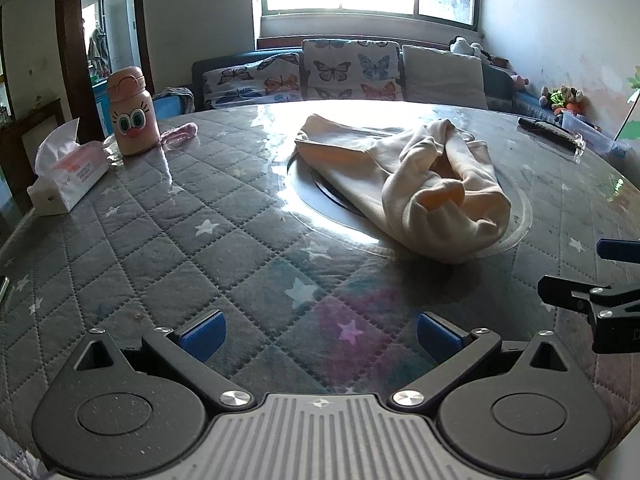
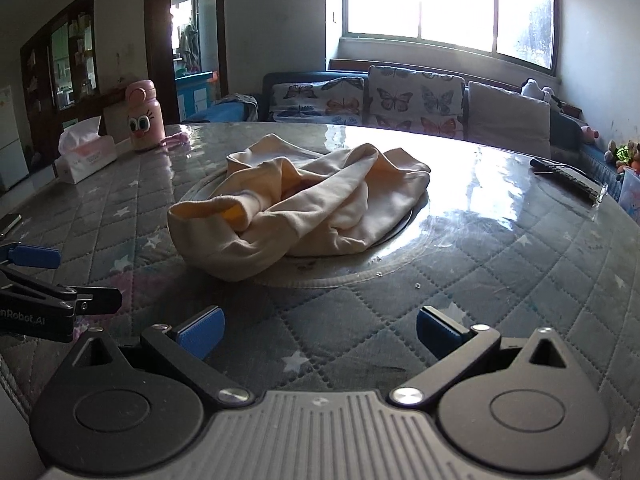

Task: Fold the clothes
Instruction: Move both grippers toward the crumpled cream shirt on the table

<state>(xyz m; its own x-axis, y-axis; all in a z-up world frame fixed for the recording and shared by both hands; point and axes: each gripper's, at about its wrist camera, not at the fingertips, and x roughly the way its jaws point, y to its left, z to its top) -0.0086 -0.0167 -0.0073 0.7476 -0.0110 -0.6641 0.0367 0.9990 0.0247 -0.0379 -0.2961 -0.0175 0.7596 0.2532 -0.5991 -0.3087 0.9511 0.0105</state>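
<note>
A crumpled cream garment (image 1: 412,184) lies in a heap on the round table, over the glass turntable (image 1: 524,212); it also shows in the right wrist view (image 2: 304,204). My left gripper (image 1: 318,338) is open and empty, low over the quilted cloth, short of the garment and to its left. My right gripper (image 2: 318,334) is open and empty, in front of the garment. Each gripper shows at the edge of the other's view: the right one (image 1: 608,280) and the left one (image 2: 48,280).
A pink cartoon bottle (image 1: 132,114) and a tissue box (image 1: 64,176) stand at the far left of the table (image 1: 160,260). A dark remote (image 1: 548,130) lies at the far right. A phone (image 2: 9,222) lies at the left edge. A sofa with butterfly cushions (image 1: 348,70) stands behind.
</note>
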